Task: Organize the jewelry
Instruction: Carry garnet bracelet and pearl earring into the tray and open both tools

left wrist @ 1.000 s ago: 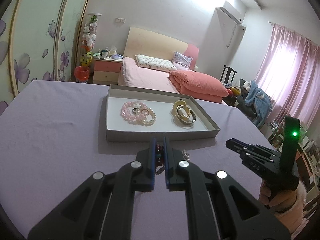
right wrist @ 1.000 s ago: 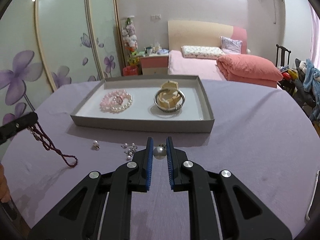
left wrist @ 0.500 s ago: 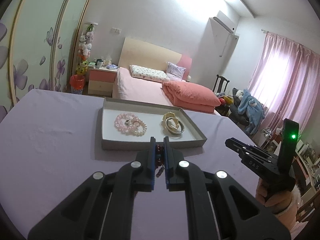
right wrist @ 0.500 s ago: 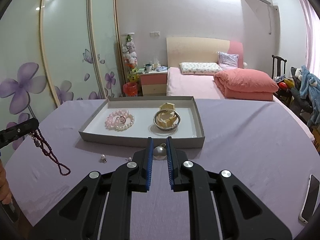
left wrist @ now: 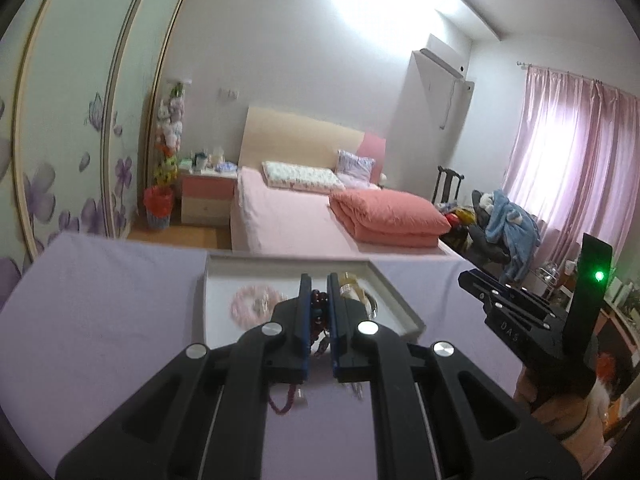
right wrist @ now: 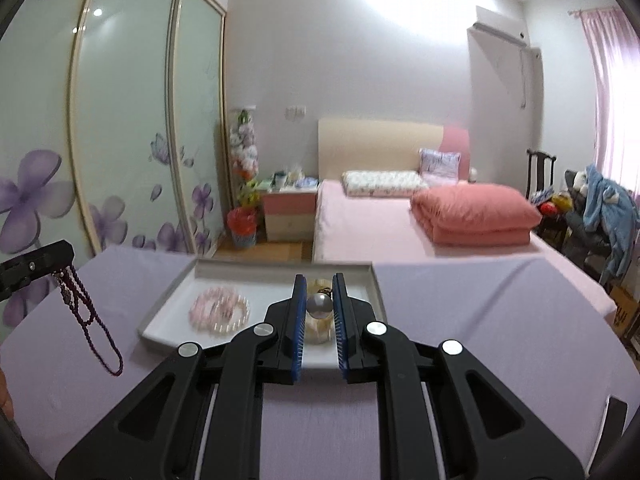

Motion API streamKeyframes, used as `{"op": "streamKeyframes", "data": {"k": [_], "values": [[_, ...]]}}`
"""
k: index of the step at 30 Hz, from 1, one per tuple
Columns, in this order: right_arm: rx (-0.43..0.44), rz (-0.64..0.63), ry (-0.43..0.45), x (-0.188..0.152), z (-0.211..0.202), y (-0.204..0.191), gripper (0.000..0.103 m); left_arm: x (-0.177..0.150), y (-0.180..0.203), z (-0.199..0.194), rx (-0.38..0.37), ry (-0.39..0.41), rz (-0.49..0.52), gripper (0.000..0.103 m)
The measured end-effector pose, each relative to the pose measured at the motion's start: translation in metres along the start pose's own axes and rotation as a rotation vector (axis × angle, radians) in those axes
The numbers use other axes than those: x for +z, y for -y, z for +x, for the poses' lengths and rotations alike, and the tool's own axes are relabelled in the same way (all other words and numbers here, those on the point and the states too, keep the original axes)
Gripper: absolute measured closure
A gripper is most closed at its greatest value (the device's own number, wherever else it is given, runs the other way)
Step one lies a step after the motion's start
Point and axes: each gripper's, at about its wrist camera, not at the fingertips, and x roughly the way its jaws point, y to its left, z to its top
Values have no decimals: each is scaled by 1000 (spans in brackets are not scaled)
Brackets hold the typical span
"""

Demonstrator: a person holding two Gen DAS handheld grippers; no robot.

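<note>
Gripping a pearl, right gripper above tray rim, left gripper clamping dangling bead necklace.

Ceiling glare blows out the top centre of both fisheye views. Pink curtains glow at right; edges bend and darken, and the tray shows motion blur.

Glossy pearl, seemingly matt tablecloth
</note>
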Motion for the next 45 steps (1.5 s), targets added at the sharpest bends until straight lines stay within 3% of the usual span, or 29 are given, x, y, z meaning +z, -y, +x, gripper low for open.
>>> {"op": "streamKeyframes", "data": {"k": [9,16,27,32,41,42,45], "values": [[8,39,38,16,58,-2,89,33,2,58,50,57,22,94],[-17,58,37,15,93,0,89,36,-1,96,84,67,29,94],[28,102,-191,-17,152,3,89,20,-21,148,115,-6,-5,94],[52,128,-239,-25,153,6,80,17,-27,158,121,-21,-15,94],[50,180,-224,-26,136,24,79,12,-30,166,125,-34,-16,94],[53,182,-225,-28,133,24,78,11,-31,165,130,-35,-21,92],[63,167,-227,-32,124,23,66,6,-36,160,133,-36,-29,64]]}}
